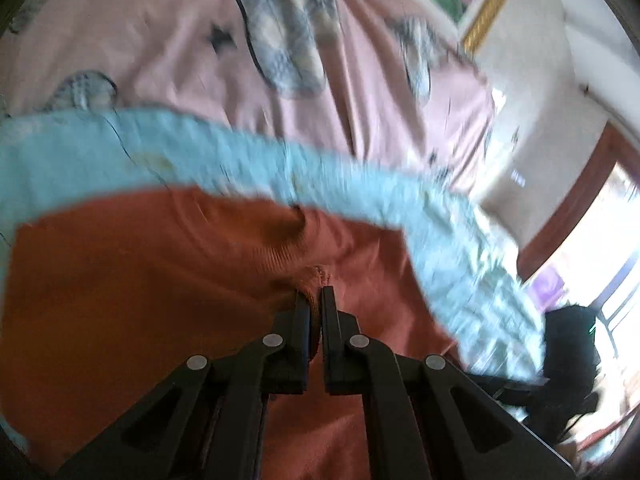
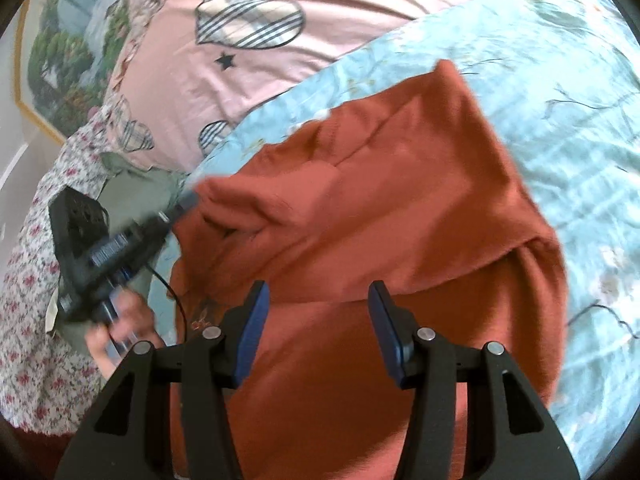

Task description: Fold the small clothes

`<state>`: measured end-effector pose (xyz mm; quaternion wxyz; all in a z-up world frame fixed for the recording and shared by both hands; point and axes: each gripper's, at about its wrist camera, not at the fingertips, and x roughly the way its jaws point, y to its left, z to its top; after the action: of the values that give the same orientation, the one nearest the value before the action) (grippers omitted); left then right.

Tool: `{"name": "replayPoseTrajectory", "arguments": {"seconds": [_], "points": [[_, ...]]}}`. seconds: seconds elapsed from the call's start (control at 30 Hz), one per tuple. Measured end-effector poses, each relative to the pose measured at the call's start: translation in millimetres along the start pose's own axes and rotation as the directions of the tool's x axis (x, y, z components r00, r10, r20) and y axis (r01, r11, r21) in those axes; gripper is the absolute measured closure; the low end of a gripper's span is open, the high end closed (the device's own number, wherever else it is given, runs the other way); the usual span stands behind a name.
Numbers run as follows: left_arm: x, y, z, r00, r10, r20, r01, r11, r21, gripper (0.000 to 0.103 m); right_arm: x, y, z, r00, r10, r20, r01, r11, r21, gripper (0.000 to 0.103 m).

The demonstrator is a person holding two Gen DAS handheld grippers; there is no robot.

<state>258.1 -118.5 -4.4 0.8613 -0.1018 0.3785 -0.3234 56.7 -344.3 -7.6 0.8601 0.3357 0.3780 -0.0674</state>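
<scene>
A rust-orange knit garment (image 2: 360, 208) lies on a light blue floral cloth (image 2: 560, 100) on a bed. In the left wrist view my left gripper (image 1: 315, 294) is shut on a pinched fold of the orange garment (image 1: 160, 280). The right wrist view shows that left gripper (image 2: 188, 200) at the garment's left edge, lifting a fold. My right gripper (image 2: 318, 292) is open and empty, hovering just above the near part of the garment.
A pink bedsheet (image 2: 300, 56) with plaid hearts lies behind the blue cloth (image 1: 200, 152). A floral quilt (image 2: 32, 280) is at the left. A framed landscape picture (image 2: 60, 60) hangs on the wall. A window (image 1: 600, 240) is at the right.
</scene>
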Motion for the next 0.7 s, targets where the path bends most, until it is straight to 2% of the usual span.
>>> {"name": "replayPoseTrajectory", "arguments": {"seconds": [0.1, 0.17, 0.23, 0.3, 0.4, 0.47, 0.53, 0.57, 0.6, 0.7], "points": [[34.6, -7.0, -22.6, 0.995, 0.045, -0.09, -0.041, 0.998, 0.038, 0.099, 2.8, -3.0, 4.6, 1.0, -0.009, -0.002, 0.009, 1.0, 0.014, 0.05], [43.6, -7.9, -34.1, 0.989, 0.063, -0.136, -0.056, 0.997, 0.05, 0.098, 8.4, -2.5, 8.9, 1.0, -0.005, -0.012, 0.006, 1.0, 0.019, 0.05], [44.1, -5.4, -44.7, 0.984, 0.069, -0.166, -0.061, 0.997, 0.049, 0.088, 16.5, 1.7, 15.2, 1.0, 0.015, -0.02, -0.015, 1.0, 0.027, 0.05], [31.8, -5.3, -55.9, 0.983, 0.068, -0.169, -0.062, 0.997, 0.041, 0.078, 26.9, 11.4, 25.2, 0.999, 0.02, -0.024, -0.02, 1.0, 0.016, 0.05], [3.5, 0.4, -71.5, 0.984, 0.092, -0.154, -0.088, 0.995, 0.037, 0.074, 47.8, 22.9, 45.1, 0.997, 0.048, -0.053, -0.047, 0.999, 0.026, 0.05], [-24.1, 10.9, -78.2, 0.983, 0.128, -0.134, -0.125, 0.992, 0.028, 0.073, 61.9, 27.6, 56.5, 0.996, 0.04, -0.083, -0.038, 0.999, 0.03, 0.05], [-50.4, 24.4, -84.0, 0.977, 0.189, -0.102, -0.189, 0.982, 0.012, 0.066, 80.6, 34.5, 69.7, 0.993, 0.023, -0.116, -0.019, 0.999, 0.034, 0.047], [-65.0, 35.2, -87.5, 0.967, 0.243, -0.083, -0.244, 0.97, -0.006, 0.063, 87.2, 38.8, 72.5, 0.991, 0.011, -0.133, -0.008, 1.0, 0.029, 0.046], [-78.5, 47.2, -90.9, 0.948, 0.31, -0.069, -0.313, 0.949, -0.027, 0.059, 93.0, 45.9, 73.4, 0.989, 0.002, -0.15, 0.001, 1.0, 0.018, 0.045], [-107.9, 84.2, -98.6, 0.888, 0.457, -0.048, -0.459, 0.882, -0.109, 0.059, 108.7, 78.4, 68.5, 0.983, -0.03, -0.183, 0.014, 0.996, -0.088, 0.042]]}}
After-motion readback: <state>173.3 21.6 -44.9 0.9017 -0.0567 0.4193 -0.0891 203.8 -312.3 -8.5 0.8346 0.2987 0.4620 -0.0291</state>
